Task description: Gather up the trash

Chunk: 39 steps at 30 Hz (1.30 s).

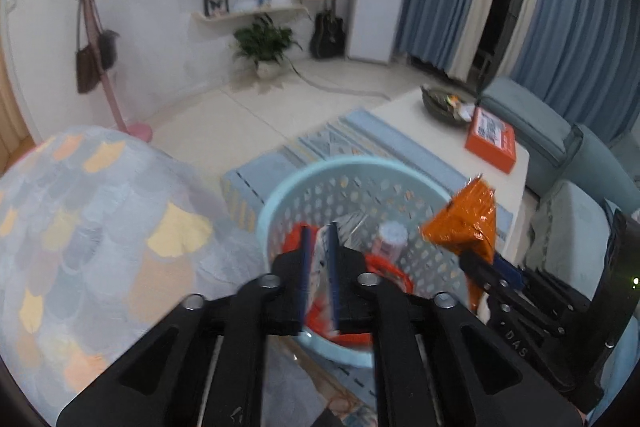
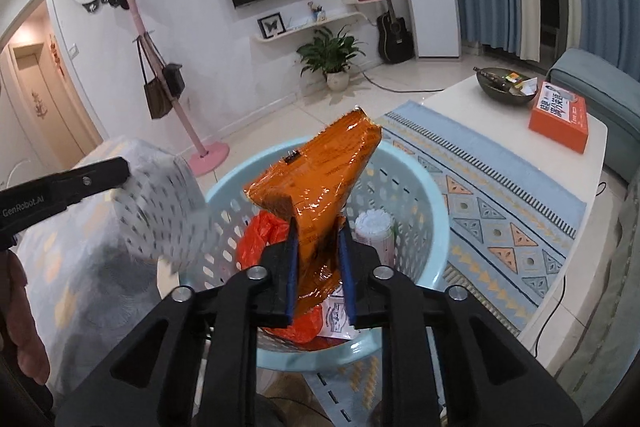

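Observation:
A light blue perforated basket (image 1: 276, 203) (image 2: 436, 211) stands on the rug below both grippers. It holds an orange plastic bag (image 2: 260, 231), a white cup with a pink label (image 2: 374, 227) and a white wrapper (image 2: 336, 315). My right gripper (image 2: 318, 223) is shut on a crinkled orange foil packet (image 2: 324, 167), which stands up above the basket. The left wrist view shows that packet (image 1: 464, 223) at the right. My left gripper (image 1: 319, 231) grips a white dotted paper (image 2: 160, 211) over the basket's left rim. The paper fills the gap between its pads.
A pastel patterned pouf (image 1: 100, 227) sits close on the left. A white coffee table (image 2: 480, 107) on the right carries an orange box (image 2: 560, 123) and a dark bowl (image 2: 504, 83). A blue rug (image 2: 500, 187), a blue sofa (image 1: 560, 147) and a pink coat stand (image 2: 208, 155) surround the basket.

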Each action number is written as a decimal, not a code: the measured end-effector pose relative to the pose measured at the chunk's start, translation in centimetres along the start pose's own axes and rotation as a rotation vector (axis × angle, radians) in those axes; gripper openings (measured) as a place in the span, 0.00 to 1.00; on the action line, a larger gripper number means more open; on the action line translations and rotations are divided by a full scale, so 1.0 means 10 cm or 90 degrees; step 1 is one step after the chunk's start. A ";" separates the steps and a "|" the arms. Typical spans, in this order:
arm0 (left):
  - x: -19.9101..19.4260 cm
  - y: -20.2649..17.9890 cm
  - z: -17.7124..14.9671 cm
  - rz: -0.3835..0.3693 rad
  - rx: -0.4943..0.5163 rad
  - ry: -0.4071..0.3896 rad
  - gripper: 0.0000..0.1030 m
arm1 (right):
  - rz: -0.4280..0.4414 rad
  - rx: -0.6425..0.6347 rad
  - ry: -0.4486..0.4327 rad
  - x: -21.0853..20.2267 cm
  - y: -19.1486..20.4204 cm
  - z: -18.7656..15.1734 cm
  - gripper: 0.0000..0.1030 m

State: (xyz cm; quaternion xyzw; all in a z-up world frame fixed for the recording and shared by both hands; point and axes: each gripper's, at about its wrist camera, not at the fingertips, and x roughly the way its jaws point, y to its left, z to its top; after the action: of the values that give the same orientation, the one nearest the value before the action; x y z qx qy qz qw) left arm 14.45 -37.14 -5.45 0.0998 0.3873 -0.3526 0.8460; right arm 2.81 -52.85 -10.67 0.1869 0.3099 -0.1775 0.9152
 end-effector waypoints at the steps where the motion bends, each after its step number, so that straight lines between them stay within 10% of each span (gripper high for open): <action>1: 0.03 -0.01 0.00 0.002 0.002 0.007 0.30 | -0.006 -0.001 0.001 0.02 0.00 0.00 0.22; 5: 0.01 -0.02 -0.04 0.032 0.015 -0.006 0.49 | -0.011 0.003 0.002 0.04 0.00 -0.02 0.27; 9: -0.07 0.03 -0.05 0.049 0.008 -0.010 0.57 | -0.026 0.005 -0.003 0.01 0.02 -0.04 0.60; 23: -0.70 0.19 -0.12 0.073 0.000 -0.069 0.60 | -0.020 -0.008 -0.036 -0.40 0.33 -0.08 0.72; 26: -0.92 0.30 -0.18 0.093 -0.016 -0.086 0.77 | -0.035 -0.014 -0.042 -0.51 0.47 -0.12 0.82; 39: -1.73 0.66 -0.76 0.190 -0.049 -0.147 0.93 | -0.119 -0.008 -0.062 -0.94 0.93 -0.35 0.92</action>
State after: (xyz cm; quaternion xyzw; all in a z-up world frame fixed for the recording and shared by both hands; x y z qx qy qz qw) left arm 6.67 -19.95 1.24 0.0830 0.2819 -0.2173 0.9308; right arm -1.87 -41.18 -5.15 0.1426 0.2824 -0.2687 0.9098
